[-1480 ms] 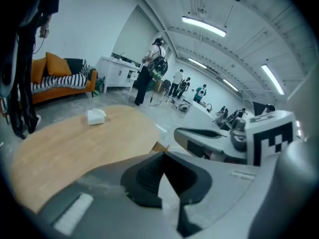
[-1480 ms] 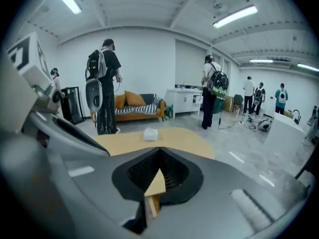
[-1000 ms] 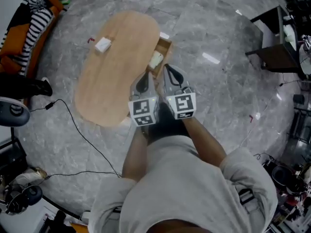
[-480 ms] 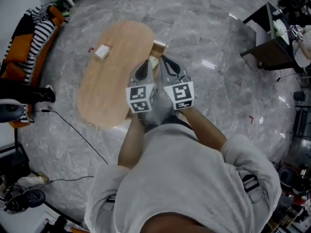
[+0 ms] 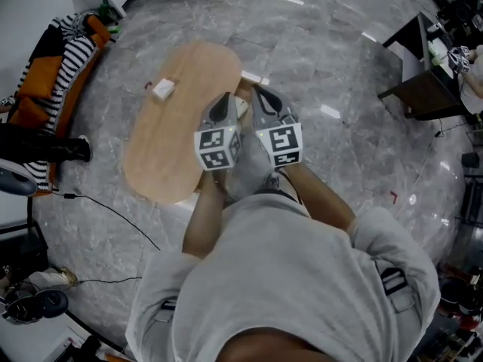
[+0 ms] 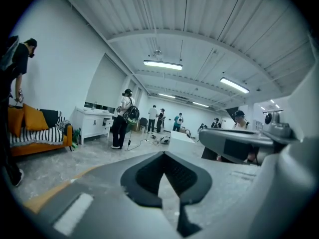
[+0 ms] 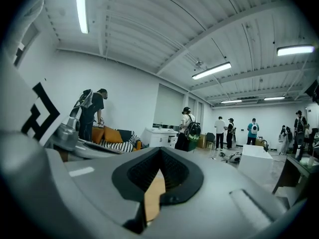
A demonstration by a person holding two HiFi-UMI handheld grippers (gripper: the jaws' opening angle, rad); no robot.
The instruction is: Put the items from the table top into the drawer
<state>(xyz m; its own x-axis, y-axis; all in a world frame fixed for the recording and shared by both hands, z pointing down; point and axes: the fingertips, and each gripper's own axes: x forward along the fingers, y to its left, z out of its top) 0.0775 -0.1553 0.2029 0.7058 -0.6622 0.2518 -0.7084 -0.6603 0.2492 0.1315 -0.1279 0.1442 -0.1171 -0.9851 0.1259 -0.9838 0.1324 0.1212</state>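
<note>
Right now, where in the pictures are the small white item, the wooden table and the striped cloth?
small white item (image 5: 163,89), head view, on its top face.
wooden table (image 5: 177,138), head view, on the bare middle of its top.
striped cloth (image 5: 74,51), head view, on its middle.

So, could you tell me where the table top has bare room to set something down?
The wooden table is bare from the small white item at its far end to its near end. Crowded at the right edge: the left gripper and right gripper by the open drawer.
</note>
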